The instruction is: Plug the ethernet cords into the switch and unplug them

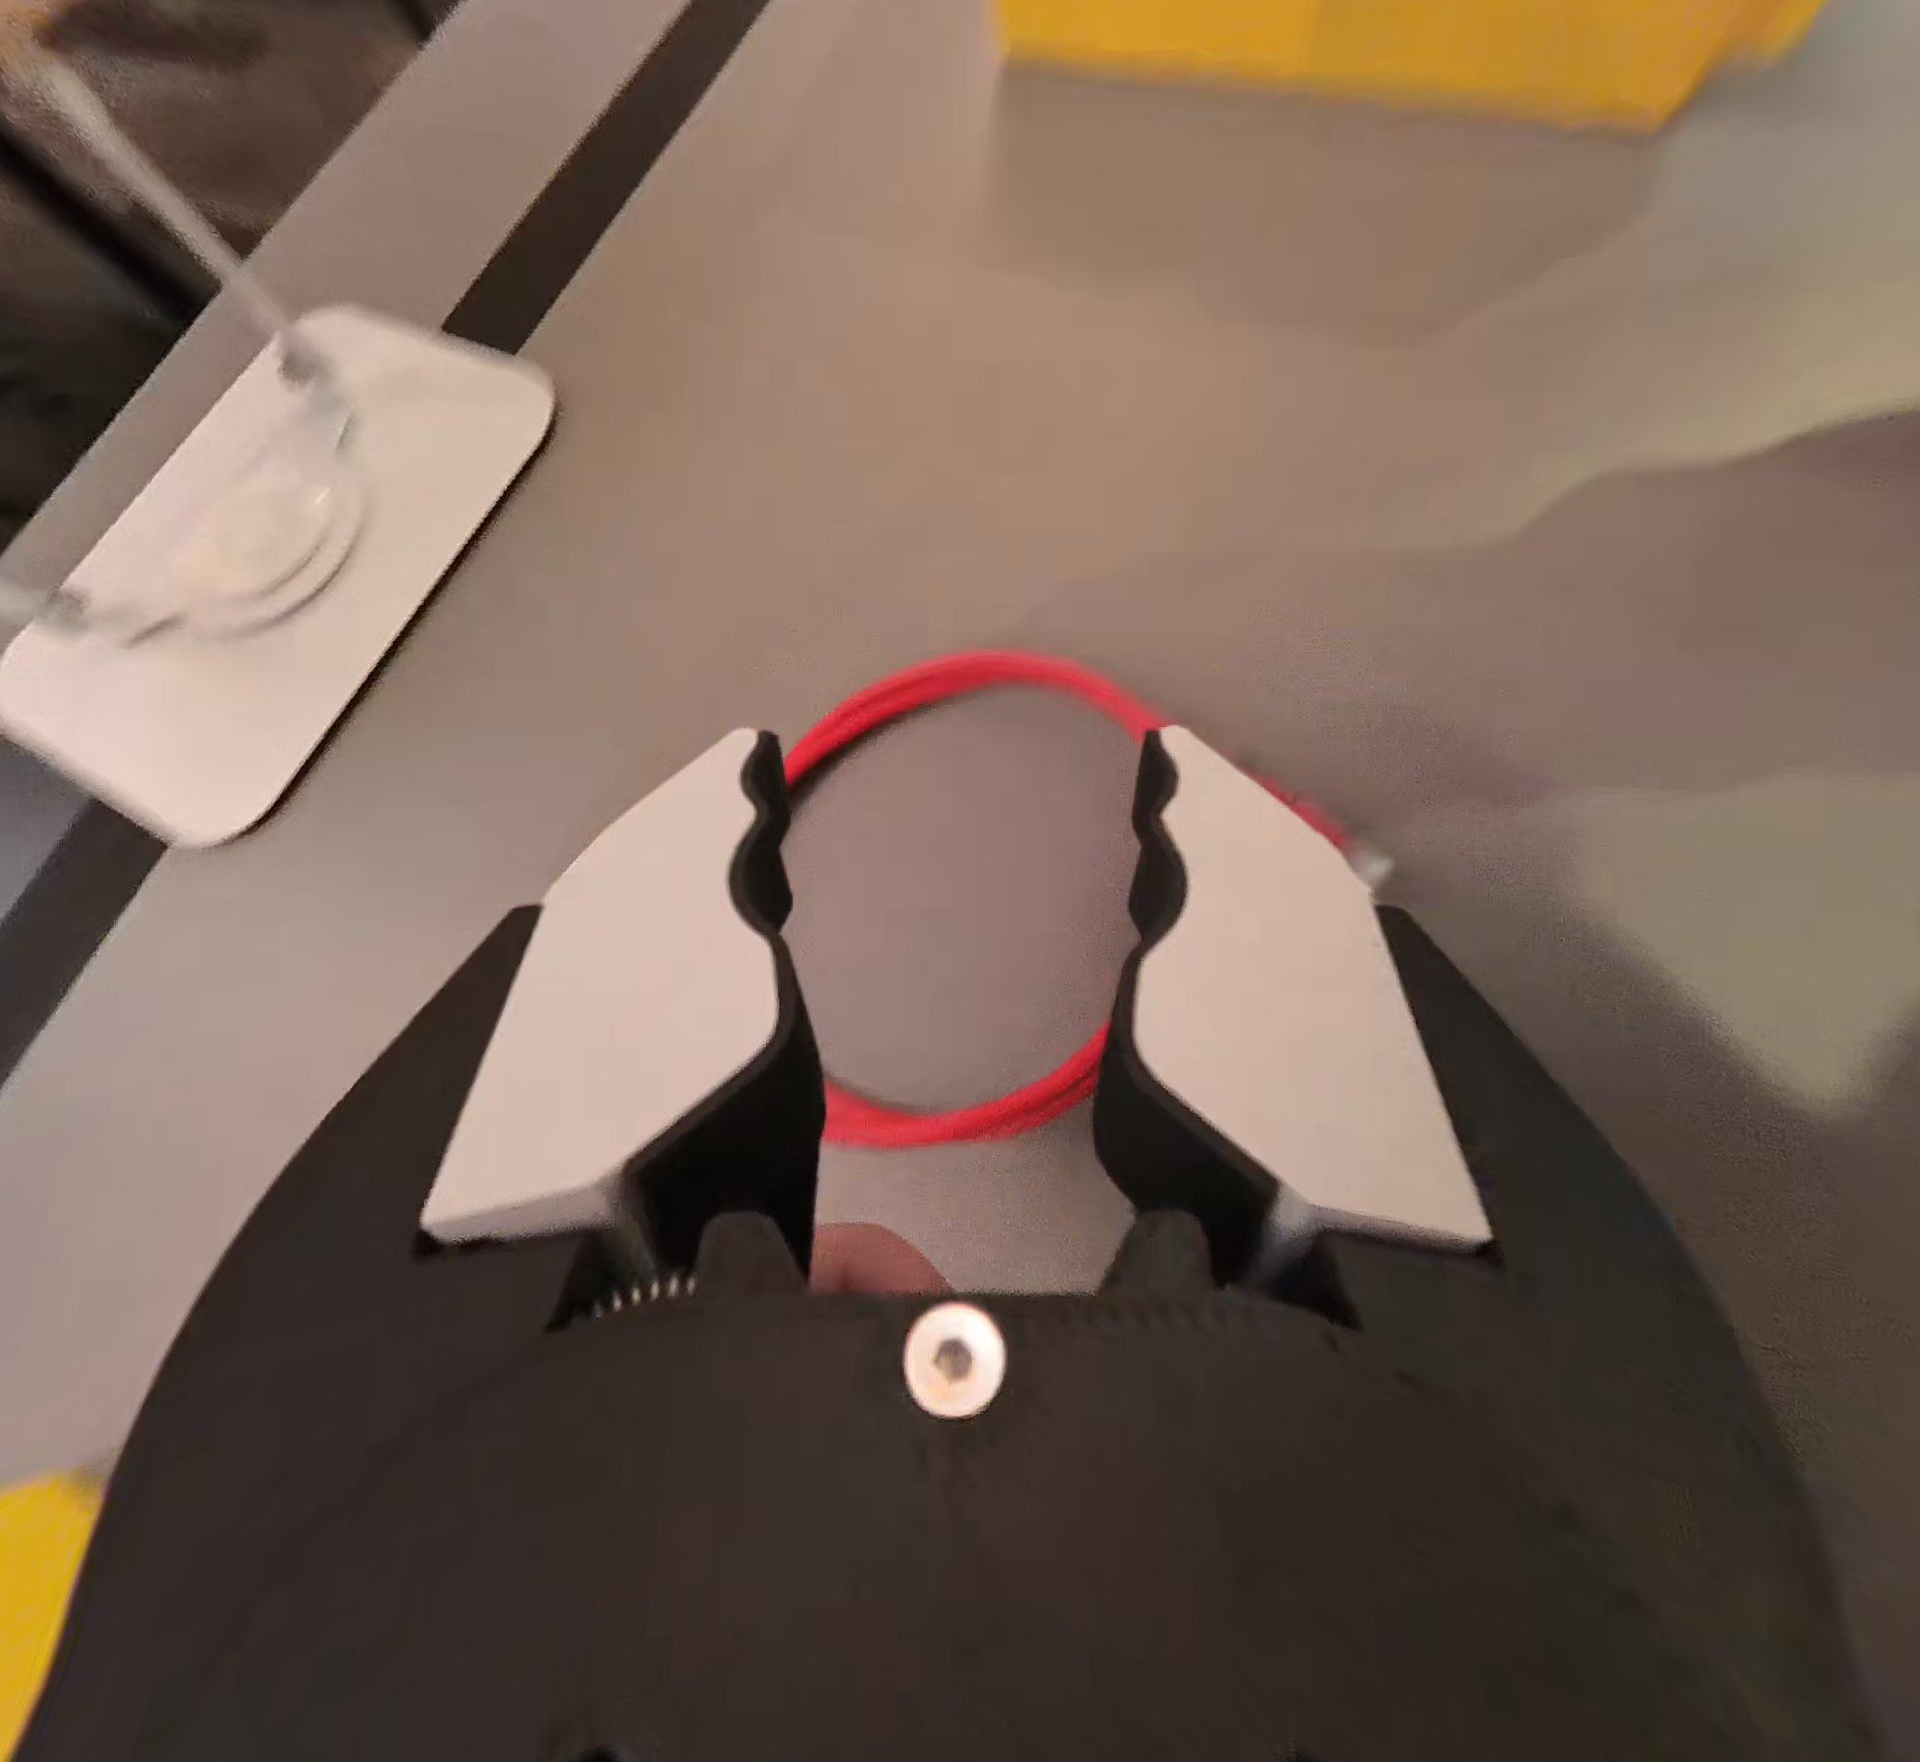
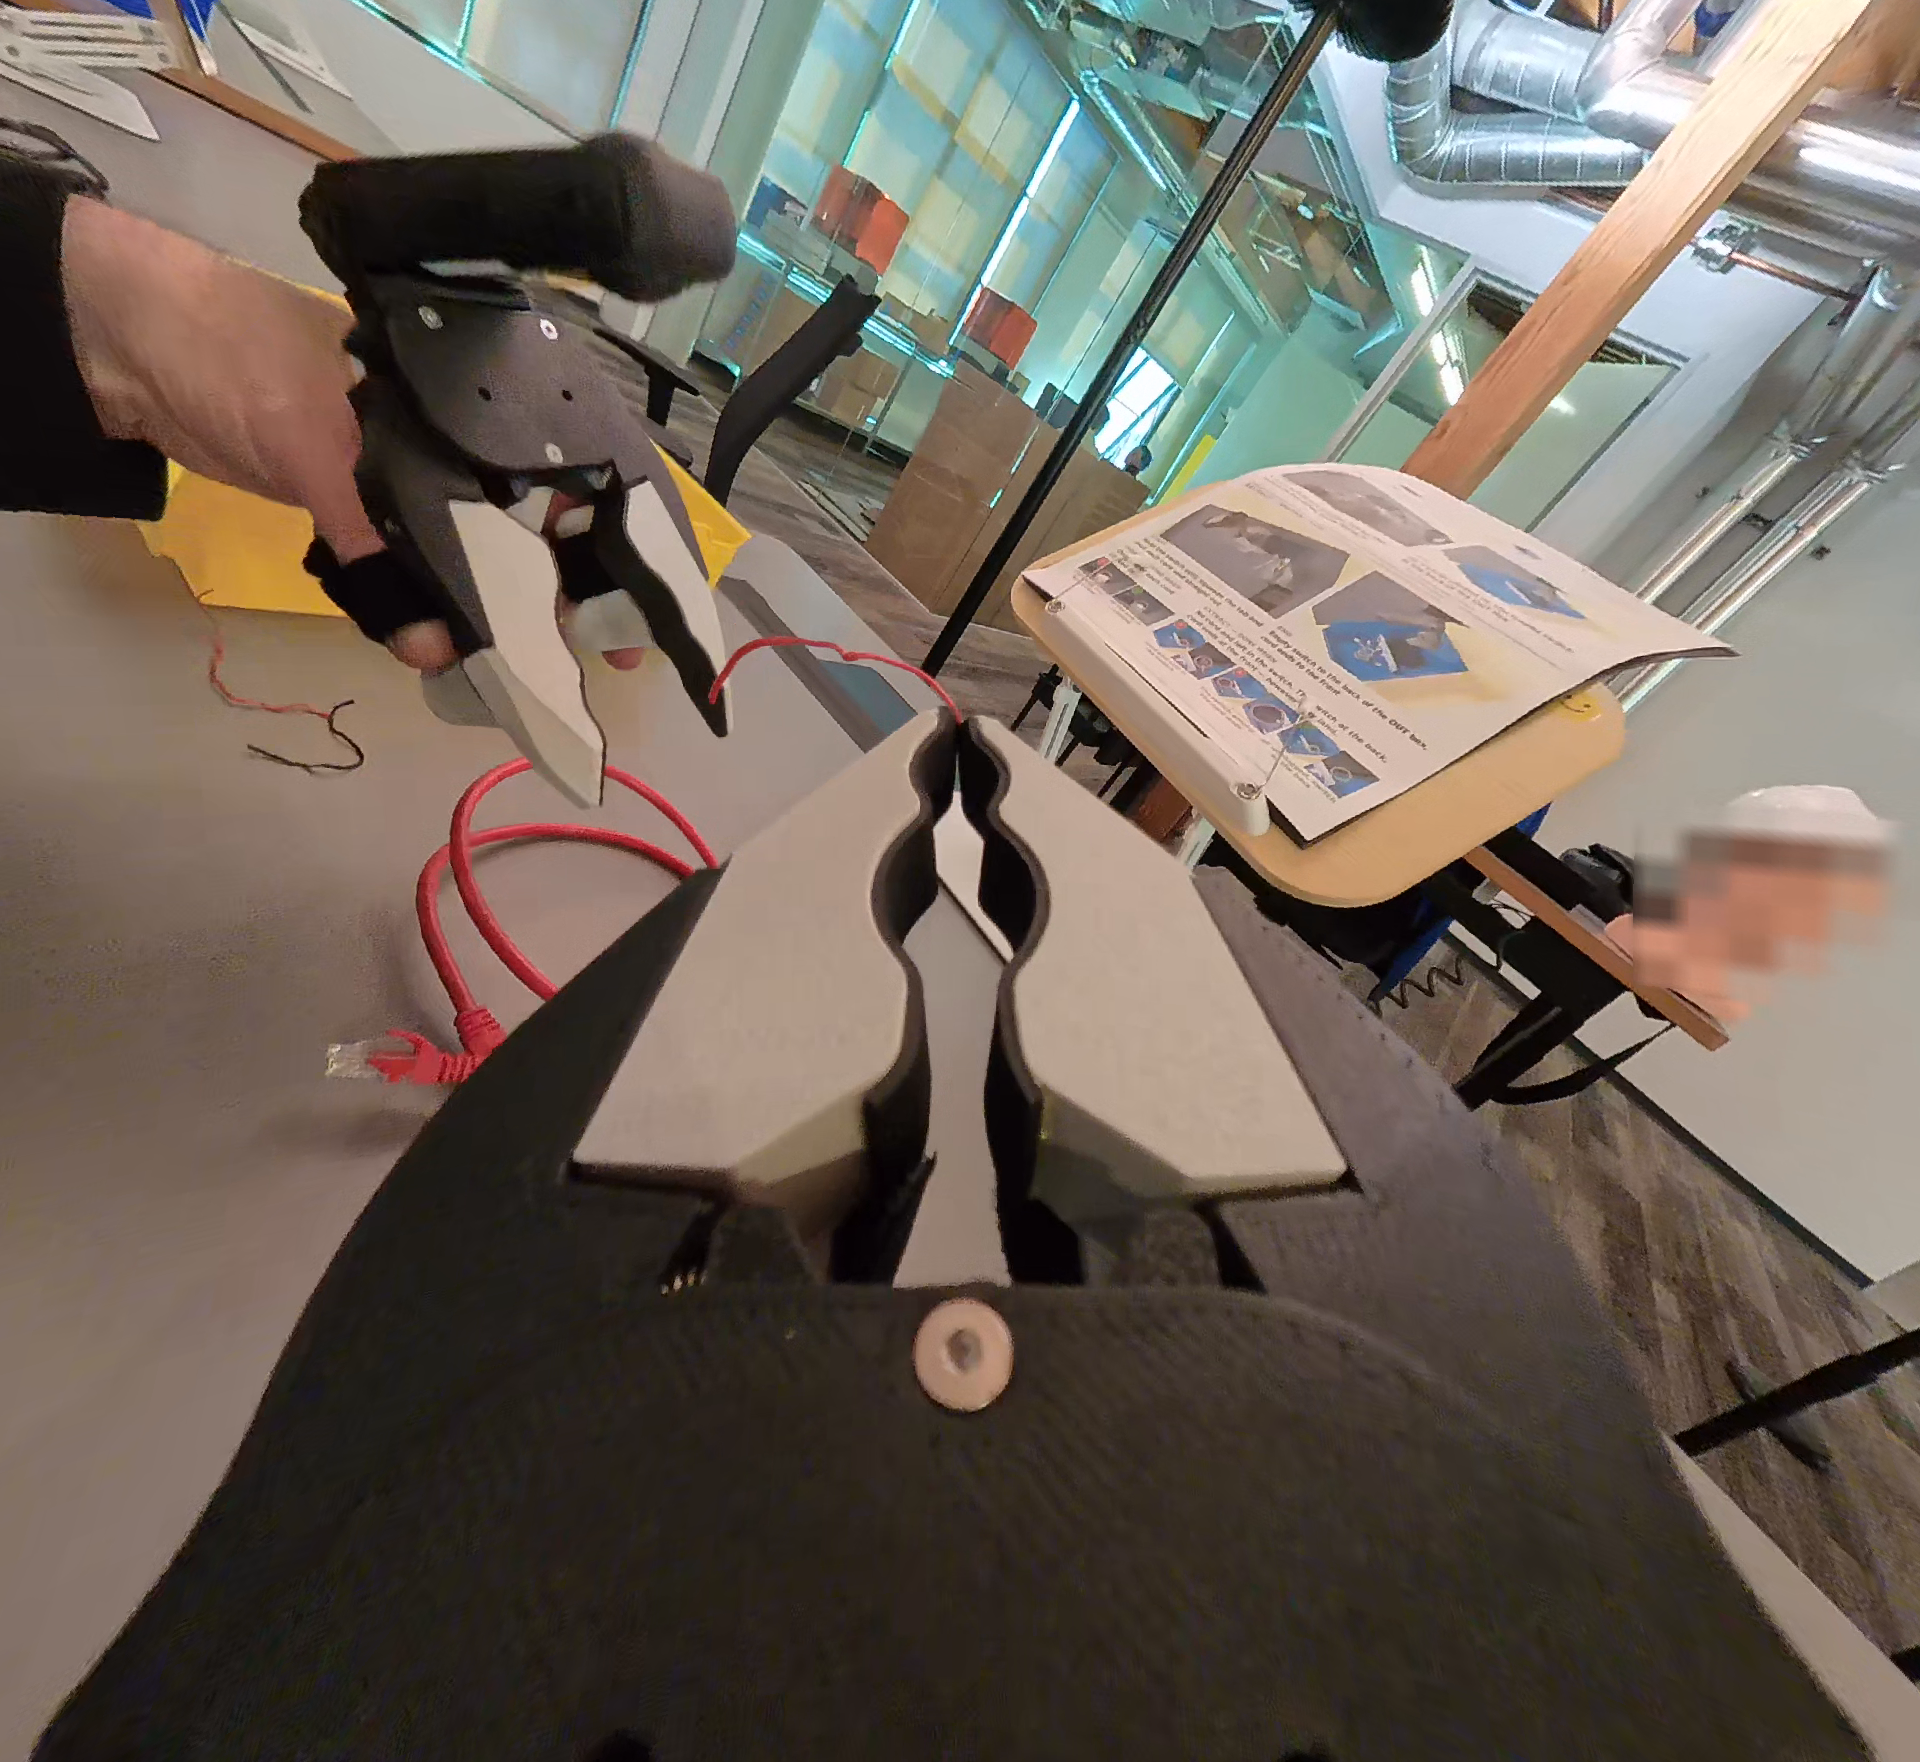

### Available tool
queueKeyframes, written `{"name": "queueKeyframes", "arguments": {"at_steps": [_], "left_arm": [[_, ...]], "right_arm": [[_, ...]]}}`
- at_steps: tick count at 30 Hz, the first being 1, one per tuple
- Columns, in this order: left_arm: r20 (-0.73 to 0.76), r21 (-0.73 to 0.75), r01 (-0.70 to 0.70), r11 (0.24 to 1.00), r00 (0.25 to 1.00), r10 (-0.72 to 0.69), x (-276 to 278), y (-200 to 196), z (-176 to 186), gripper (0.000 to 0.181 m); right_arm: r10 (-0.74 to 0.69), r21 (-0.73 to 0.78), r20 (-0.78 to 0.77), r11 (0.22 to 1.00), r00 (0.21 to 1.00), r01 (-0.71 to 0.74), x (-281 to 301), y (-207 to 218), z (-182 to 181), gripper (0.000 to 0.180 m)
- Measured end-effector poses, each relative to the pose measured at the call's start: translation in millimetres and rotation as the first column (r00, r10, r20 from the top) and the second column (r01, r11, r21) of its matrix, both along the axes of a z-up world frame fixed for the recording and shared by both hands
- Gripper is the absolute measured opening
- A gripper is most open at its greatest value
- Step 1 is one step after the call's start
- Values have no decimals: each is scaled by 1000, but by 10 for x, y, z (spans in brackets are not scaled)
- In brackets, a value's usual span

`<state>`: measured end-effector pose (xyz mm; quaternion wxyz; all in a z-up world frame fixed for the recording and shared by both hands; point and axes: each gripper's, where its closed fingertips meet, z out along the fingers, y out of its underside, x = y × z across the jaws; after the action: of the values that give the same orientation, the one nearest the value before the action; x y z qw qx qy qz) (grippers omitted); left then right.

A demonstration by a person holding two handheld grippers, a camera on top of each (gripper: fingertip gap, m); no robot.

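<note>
Matt grey smooth counter [image 1: 1195,486]; glossy red plastic-sheathed ethernet cord [image 2: 488,891]; matt, finely ribbed black plastic tongs [image 2: 961,736].

My right claw [image 2: 961,741] is pinched shut on a thin red wire [image 2: 831,650] at its tips. Left of that claw, the coiled red ethernet cord [image 2: 488,891] lies on the grey bench [image 2: 156,1193], and my left claw [image 2: 660,746] hangs spread above it.

Noted grey desk [image 2: 156,933], glass partition walls [image 2: 935,154], exposed silver ducting [image 2: 1538,91], timber post [image 2: 1662,226], patterned carpet floor [image 2: 1662,1224].
</note>
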<state>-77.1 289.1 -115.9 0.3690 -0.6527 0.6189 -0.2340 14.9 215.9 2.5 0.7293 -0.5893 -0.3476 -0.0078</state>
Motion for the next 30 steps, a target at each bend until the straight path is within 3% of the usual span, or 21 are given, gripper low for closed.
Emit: {"name": "queueKeyframes", "arguments": {"at_steps": [3, 9, 13, 14, 21, 26, 30], "left_arm": [[-133, 58, -102, 993, 985, 108, -193, 287, -346, 65], [-263, -25, -362, 932, 902, 344, -542, 669, -850, 67], [-369, -75, -430, 900, 850, 376, -665, 651, -1063, 64], [-342, -116, -432, 894, 863, 372, -615, 627, -1060, 49], [-316, -107, -412, 905, 877, 362, -521, 604, -1074, 11], [-285, 39, -296, 954, 912, 295, -348, 565, -1019, 7], [-184, 136, -217, 967, 953, 240, -150, 499, -728, 6]], "right_arm": [[-1, -18, 18, 1000, 1000, 1, -17, 31, -75, 0], [1, -42, 35, 999, 999, 0, -25, 73, -190, 0], [4, -48, 25, 999, 1000, -3, -14, 79, -199, 0], [6, -49, 23, 999, 1000, -5, -17, 77, -202, 0], [12, -44, 26, 999, 1000, -11, -36, 60, -183, 0], [8, -39, 35, 999, 999, -6, -27, 54, -164, 0], [-3, -32, 44, 999, 999, 5, 13, 56, -142, 0]]}}
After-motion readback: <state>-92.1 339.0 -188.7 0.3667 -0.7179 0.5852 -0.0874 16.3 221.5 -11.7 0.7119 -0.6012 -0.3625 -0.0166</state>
